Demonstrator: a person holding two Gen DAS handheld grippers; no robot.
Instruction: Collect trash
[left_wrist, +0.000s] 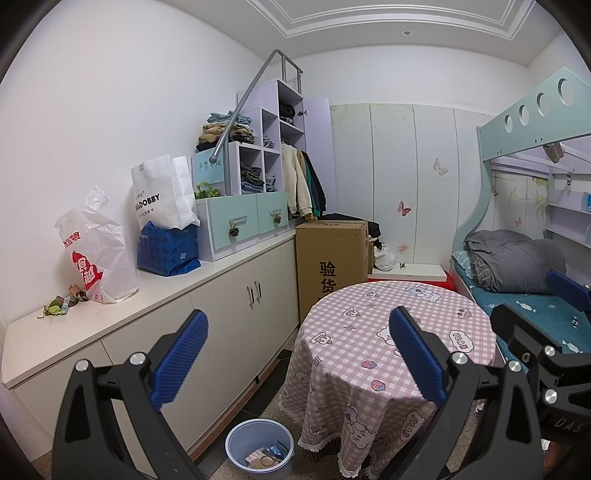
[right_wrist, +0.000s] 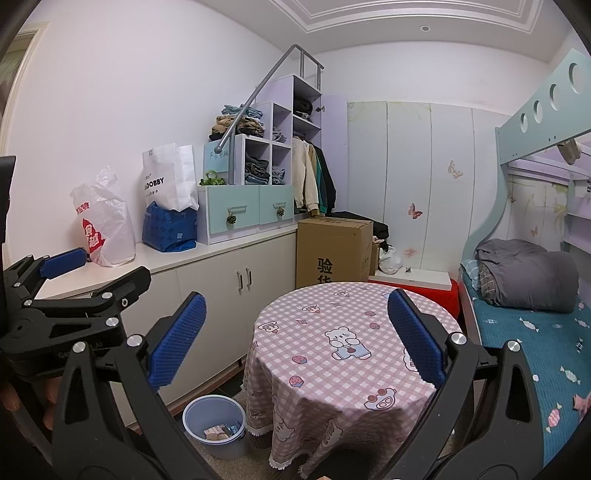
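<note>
Several scraps of trash (left_wrist: 57, 305) lie on the white desk (left_wrist: 155, 291) beside a plastic bag (left_wrist: 98, 251); bin (left_wrist: 258, 448) on floor. Left gripper (left_wrist: 295, 354) and right gripper (right_wrist: 293, 334) spread wide, empty.

Checked round table (left_wrist: 399, 332), cardboard box (left_wrist: 332, 258) behind.

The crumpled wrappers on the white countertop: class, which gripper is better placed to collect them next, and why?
Probably the left gripper: open, empty, and on the counter's side. The wrappers lie far left on the countertop; the right gripper faces the round table.
</note>
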